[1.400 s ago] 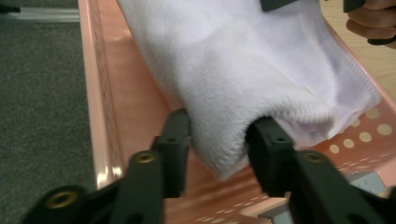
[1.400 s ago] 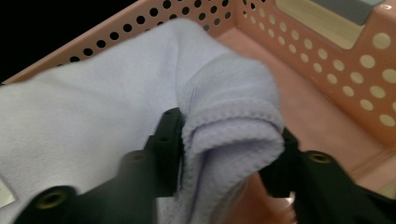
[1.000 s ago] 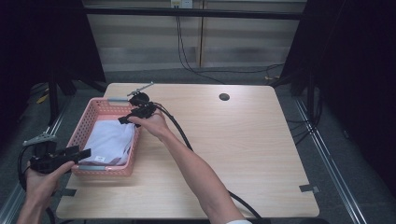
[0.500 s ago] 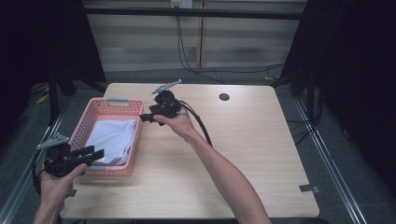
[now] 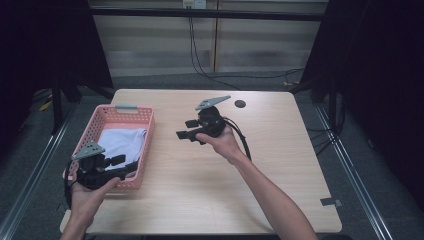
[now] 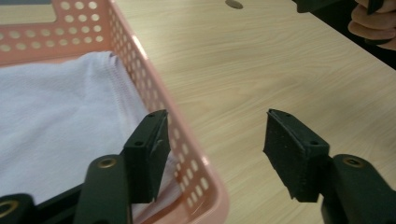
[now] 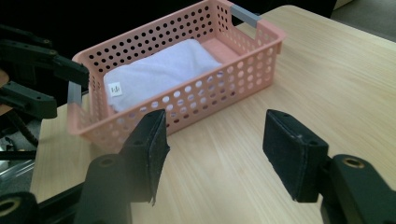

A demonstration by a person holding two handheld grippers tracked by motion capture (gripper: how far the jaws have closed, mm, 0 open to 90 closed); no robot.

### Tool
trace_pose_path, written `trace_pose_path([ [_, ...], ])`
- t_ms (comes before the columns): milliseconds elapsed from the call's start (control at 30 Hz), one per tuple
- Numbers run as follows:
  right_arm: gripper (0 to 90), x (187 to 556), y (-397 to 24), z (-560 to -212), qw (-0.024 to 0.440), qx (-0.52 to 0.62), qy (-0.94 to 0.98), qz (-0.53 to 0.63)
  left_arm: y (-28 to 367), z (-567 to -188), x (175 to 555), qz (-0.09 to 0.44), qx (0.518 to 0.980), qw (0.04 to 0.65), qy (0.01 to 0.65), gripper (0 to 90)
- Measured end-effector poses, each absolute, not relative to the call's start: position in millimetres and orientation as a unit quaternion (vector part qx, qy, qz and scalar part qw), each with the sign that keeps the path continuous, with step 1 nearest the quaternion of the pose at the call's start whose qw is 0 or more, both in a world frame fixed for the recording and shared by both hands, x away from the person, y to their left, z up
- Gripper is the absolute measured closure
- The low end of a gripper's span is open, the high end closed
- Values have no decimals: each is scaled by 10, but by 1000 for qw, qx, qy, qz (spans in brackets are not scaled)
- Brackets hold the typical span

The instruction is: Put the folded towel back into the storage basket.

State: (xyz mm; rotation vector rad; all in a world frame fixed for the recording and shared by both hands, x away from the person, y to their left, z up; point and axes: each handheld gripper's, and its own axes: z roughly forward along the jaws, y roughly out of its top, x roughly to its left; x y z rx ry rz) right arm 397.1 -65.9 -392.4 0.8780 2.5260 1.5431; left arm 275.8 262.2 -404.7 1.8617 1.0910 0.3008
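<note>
A pink perforated basket (image 5: 148,131) stands at the table's left with a folded white cloth (image 5: 120,142) inside. My left gripper (image 5: 125,163) hovers at the basket's near right corner. In the left gripper view its jaws (image 6: 215,137) stand open and have just been opening; the basket wall (image 6: 184,135) runs below and between them, untouched, with the cloth (image 6: 56,121) on the left. My right gripper (image 5: 186,129) is held above the table's middle, pointing left at the basket (image 7: 196,98) and cloth (image 7: 163,70). It (image 7: 212,128) is open with nothing between its jaws, which have just been closing a little.
A dark round hole (image 5: 240,103) sits in the table's far middle. The basket has grey handles (image 5: 126,107) at its ends. A cable trails from the right gripper along the forearm (image 5: 245,145). The left gripper (image 7: 58,86) appears beyond the basket in the right gripper view.
The right hand drew away from the basket's far end to the right, over the table's middle. The left hand moved in from the left edge to the basket's near corner.
</note>
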Motion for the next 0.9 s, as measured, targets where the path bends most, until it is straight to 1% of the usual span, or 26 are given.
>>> trace_pose_path([
  [33, 392, 3938, -722, -3924, 31, 286, 817, 500, 2577, -4053, 2753, 123, 754, 467, 445, 378],
  [133, 388, 3846, -950, -3914, 39, 294, 812, 503, 2429, -4067, 2732, 124, 761, 467, 434, 355],
  [300, 381, 3695, -1349, -3914, 59, 315, 802, 504, 2158, -4106, 2706, 122, 774, 465, 412, 342],
  [500, 372, 3448, -1775, -3943, 79, 338, 796, 496, 1886, -4227, 2668, 105, 799, 444, 393, 352],
  [600, 370, 3295, -1982, -3977, 84, 348, 790, 497, 1778, -4293, 2626, 101, 804, 437, 390, 382],
  [700, 368, 3119, -2182, -4038, 90, 362, 785, 495, 1698, -4335, 2578, 91, 807, 434, 391, 384],
  [800, 367, 2962, -2337, -4096, 90, 372, 782, 492, 1621, -4368, 2499, 88, 808, 432, 390, 369],
  [867, 364, 2831, -2446, -4159, 91, 381, 780, 488, 1579, -4395, 2445, 84, 813, 427, 388, 328],
  [900, 363, 2759, -2503, -4195, 91, 388, 778, 486, 1567, -4412, 2417, 81, 816, 425, 384, 326],
])
